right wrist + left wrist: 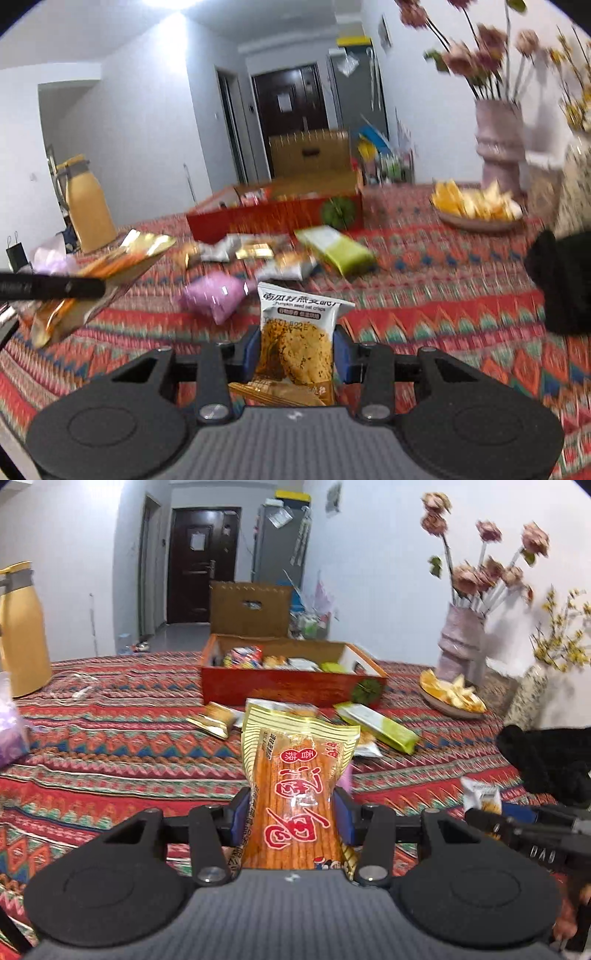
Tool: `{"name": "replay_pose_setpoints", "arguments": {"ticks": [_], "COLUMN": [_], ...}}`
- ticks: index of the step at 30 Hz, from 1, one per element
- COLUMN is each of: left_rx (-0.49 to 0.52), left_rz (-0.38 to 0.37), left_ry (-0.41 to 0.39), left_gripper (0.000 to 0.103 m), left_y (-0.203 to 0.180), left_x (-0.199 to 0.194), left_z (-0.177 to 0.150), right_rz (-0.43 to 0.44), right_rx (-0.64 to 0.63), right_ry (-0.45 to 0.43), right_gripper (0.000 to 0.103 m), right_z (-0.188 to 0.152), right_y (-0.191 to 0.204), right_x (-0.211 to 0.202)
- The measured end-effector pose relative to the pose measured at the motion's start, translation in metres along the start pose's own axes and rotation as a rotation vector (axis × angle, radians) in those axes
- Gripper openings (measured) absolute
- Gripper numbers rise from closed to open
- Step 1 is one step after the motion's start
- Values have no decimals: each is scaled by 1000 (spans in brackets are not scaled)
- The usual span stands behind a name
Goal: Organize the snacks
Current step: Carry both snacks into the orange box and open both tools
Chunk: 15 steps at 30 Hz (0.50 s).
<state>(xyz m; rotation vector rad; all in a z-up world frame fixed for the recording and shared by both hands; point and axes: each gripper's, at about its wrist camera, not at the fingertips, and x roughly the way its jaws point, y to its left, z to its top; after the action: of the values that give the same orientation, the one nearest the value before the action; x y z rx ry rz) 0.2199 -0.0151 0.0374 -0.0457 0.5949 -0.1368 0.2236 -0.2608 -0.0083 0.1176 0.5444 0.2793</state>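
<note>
Two packets are gripped above the patterned tabletop (110, 709): left gripper (291, 812) fingers pinch an orange spicy-stick packet (295, 786), right gripper (295, 350) fingers clamp an oat crisp packet (295, 343). Loose snacks, including a green packet (336, 251) and a pink packet (214, 295), lie before the red box (291, 686); a fruit plate (450, 698) sits beside a vase (461, 642).

We see an evenly lit room under a glaring ceiling light (166, 5), with fisheye bending and dark corners, and motion blur smearing the right-wrist view.
</note>
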Motion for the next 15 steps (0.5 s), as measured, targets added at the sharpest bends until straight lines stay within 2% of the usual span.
{"name": "replay_pose_setpoints", "arguments": {"ticks": [4,7,10,15], "left_rx": [34,30,41,53], "left_rz": [-12,1,14,7], "left_ry": [11,2,-39,-115], "left_gripper": [47,47,47,47], "left_y": [-18,-18,-12,8], "left_x": [9,21,36,83], "left_z": [6,23,52,128], "right_rz": [8,17,35,86], "right_rx": [24,34,-7,-136], "right_ry": [-24,-35,-54,-115], "right_gripper": [40,40,40,40], "right_z": [-5,-4,22,96], "right_y": [-13,-20,-27,-32], "right_x": [-4,-12,-12,14]}}
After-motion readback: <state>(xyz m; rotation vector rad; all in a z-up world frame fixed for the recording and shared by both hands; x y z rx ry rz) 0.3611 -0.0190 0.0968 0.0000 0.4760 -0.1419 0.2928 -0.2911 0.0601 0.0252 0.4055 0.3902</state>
